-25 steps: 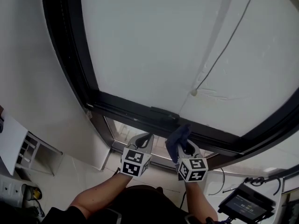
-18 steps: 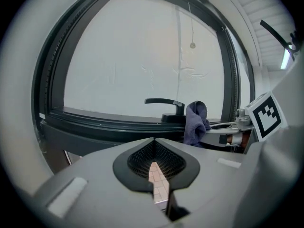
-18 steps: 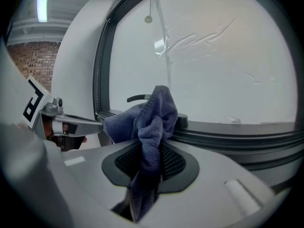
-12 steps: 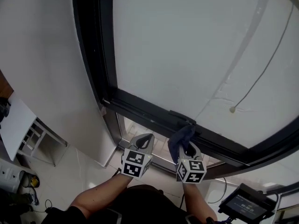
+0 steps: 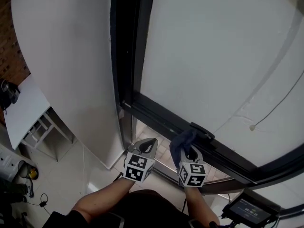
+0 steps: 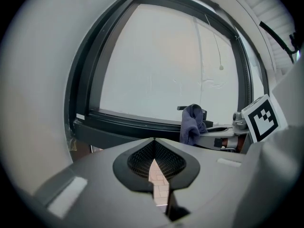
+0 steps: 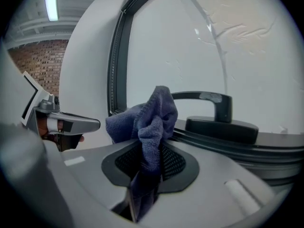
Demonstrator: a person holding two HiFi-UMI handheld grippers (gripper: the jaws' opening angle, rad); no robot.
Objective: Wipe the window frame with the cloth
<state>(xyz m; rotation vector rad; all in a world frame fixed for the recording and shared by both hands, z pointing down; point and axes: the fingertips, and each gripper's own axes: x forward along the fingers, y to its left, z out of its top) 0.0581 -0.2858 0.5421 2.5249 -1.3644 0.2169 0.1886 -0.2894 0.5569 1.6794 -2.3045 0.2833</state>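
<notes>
Nearest to me, the left gripper (image 6: 154,152) has its jaws closed tip to tip with nothing between them; only floor tile shows through the slit lower down. It hangs idle beside the right gripper (image 5: 189,152), the two close together but apart.

The right gripper is clamped on the cloth (image 7: 152,113), a dark blue terry rag. One fold is pinched deep between the pads, and the rest bunches up in a loose wad above the jaw tips, with a flap drooping to the left. I judge it light, soft and floppy. It won't slip from this bite, but it has no stiffness of its own, so any pressure on the frame must come from the jaw tips behind the wad. The hold is where I would want it, low on the cloth with a padded bunch out front. A grip near one corner would leave a limp tail that only drags.

Just beyond the wad runs the bottom rail of the dark window frame (image 5: 159,118), with its black handle (image 7: 213,103) slightly right of the cloth. From the head view the cloth overlaps the rail next to the handle; whether it actually touches, I can't say for certain.

Farther off are the frame's upright at the left and the pale pane (image 5: 213,56).
</notes>
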